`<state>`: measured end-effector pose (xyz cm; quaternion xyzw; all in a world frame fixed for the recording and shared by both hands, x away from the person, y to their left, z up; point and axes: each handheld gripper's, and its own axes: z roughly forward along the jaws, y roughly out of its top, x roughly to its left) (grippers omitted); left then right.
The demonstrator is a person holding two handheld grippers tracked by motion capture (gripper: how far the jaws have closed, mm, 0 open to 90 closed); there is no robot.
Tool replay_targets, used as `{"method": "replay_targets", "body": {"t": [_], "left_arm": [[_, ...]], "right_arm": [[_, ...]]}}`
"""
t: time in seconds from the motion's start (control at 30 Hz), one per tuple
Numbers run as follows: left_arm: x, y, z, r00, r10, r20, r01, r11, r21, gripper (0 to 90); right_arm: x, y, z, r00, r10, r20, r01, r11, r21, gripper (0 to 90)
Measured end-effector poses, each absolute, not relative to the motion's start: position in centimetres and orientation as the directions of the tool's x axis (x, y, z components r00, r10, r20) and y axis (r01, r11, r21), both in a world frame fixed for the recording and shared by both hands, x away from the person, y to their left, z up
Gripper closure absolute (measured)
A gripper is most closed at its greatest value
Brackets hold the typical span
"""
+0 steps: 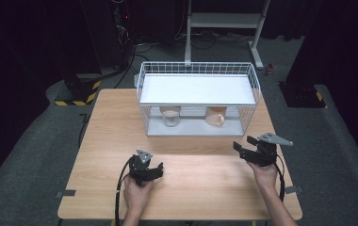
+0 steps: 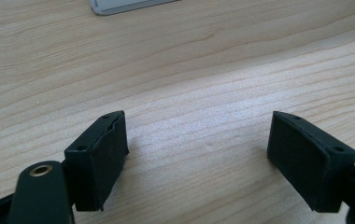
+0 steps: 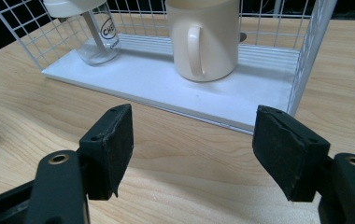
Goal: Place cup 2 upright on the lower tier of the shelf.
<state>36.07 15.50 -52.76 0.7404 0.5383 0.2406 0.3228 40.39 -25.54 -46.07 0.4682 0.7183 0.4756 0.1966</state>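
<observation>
My right gripper (image 3: 192,154) stood open and empty, facing the cream mug (image 3: 203,39) on the wire rack's (image 1: 257,89) lower shelf. I judged the mug stiff, heavy, glazed-slick and breakable; its handle, turned toward me, looked the best hold. My left gripper (image 2: 196,156) hung open above the counter (image 2: 189,70).

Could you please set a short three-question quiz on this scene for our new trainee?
1. True or false: the right gripper holds the cream mug.
2. Which stands left of the mug in the high view: A) a clear glass jar, B) a plate?
3. On what do the jar and mug stand?

Key
1. False; its jaws are open and empty.
2. A.
3. The lower shelf of the white wire rack.
</observation>
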Motion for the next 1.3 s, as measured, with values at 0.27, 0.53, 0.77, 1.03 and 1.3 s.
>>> {"method": "replay_targets", "body": {"t": [0.27,0.53,0.77,1.03,1.3], "left_arm": [[36.1,15.5,-52.8,0.305,0.952,0.009,0.642,-0.212,0.737,20.5],[36.1,15.5,-52.8,0.305,0.952,0.009,0.642,-0.212,0.737,20.5],[36.1,15.5,-52.8,0.305,0.952,0.008,0.642,-0.212,0.737,20.6],[36.1,15.5,-52.8,0.305,0.952,0.009,0.642,-0.212,0.737,20.6],[36.1,15.5,-52.8,0.304,0.952,0.008,0.642,-0.212,0.737,20.7]], "right_arm": [[39.6,-26.0,-46.1,-0.49,0.856,0.166,0.478,0.104,0.872,29.5],[38.9,-26.3,-46.2,-0.491,0.854,0.171,0.475,0.098,0.875,29.6],[38.3,-26.5,-46.4,-0.492,0.852,0.177,0.476,0.093,0.875,30.0],[37.4,-26.8,-46.8,-0.495,0.849,0.183,0.479,0.091,0.873,30.6],[36.6,-26.8,-47.3,-0.497,0.848,0.187,0.486,0.094,0.869,30.8]]}}
